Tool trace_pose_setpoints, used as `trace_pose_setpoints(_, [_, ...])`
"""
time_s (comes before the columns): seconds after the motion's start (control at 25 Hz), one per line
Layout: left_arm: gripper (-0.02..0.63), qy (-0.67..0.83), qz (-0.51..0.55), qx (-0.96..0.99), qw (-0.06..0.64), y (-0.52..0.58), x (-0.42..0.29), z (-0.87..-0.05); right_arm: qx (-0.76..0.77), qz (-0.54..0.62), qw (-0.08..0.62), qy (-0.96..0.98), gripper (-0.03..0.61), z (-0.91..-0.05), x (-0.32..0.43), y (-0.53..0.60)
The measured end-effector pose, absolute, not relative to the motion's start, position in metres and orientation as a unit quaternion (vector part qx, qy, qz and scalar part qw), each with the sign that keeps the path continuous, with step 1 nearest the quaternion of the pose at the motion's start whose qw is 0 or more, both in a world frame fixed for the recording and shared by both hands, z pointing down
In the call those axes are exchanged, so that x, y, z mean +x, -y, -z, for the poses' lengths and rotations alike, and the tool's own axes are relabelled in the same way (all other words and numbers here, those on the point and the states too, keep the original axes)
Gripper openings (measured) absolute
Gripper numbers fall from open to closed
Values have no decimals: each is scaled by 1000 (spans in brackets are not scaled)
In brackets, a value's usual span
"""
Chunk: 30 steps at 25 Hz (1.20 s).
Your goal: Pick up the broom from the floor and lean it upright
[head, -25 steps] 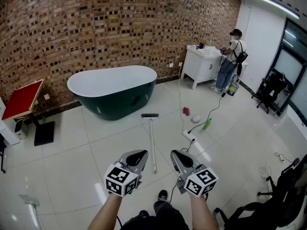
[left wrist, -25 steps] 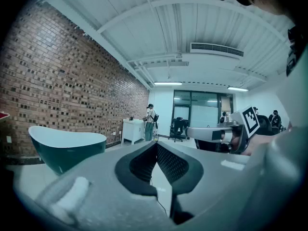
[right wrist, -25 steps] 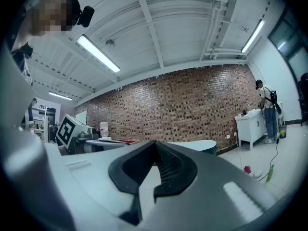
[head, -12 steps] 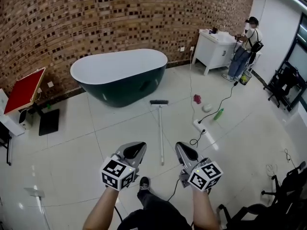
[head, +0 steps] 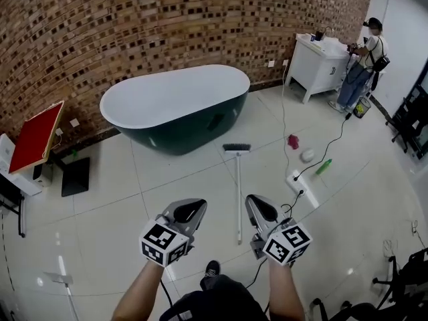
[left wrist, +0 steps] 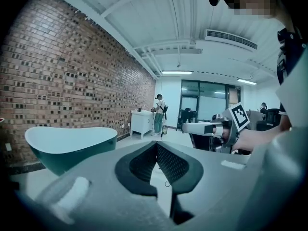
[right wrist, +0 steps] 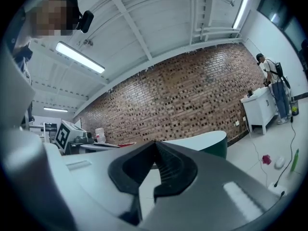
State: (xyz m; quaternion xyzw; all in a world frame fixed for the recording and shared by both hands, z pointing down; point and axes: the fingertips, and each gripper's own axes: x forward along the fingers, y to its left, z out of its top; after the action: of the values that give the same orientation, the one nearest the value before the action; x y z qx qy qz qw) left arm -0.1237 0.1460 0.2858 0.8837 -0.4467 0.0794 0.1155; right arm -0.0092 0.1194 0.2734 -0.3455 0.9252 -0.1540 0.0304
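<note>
While flat on floor — broom, bristle head toward bathtub

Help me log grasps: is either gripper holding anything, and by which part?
Nothing is held. The left gripper and right gripper are both shut and empty; the broom lies untouched on the floor.

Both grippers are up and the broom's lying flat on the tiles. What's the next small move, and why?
Probably open the right gripper and lower it toward the near end of the broom handle. Both it and the left gripper are shut and empty, and that end lies just ahead between them.
</note>
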Motion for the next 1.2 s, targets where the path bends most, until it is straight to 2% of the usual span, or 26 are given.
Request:
trace_pose_setpoints(0.28, [0, 456, -73, 881, 106, -79, -137, -282, -333, 126, 7, -935, 5, -272, -25, -48])
trace_pose_setpoints(0.68, [0, 438, -77, 890, 98, -34, -182, -280, -333, 127, 4, -935, 5, -273, -82, -7])
trace_pose_setpoints(1.04, [0, 294, -84, 945, 112, 48, -195, -312, -471, 122, -25, -873, 5, -280, -79, 42])
trace_pose_setpoints(1.2, [0, 205, -97, 967, 114, 84, -175, -328, -554, 120, -40, -823, 5, -286, -54, 56])
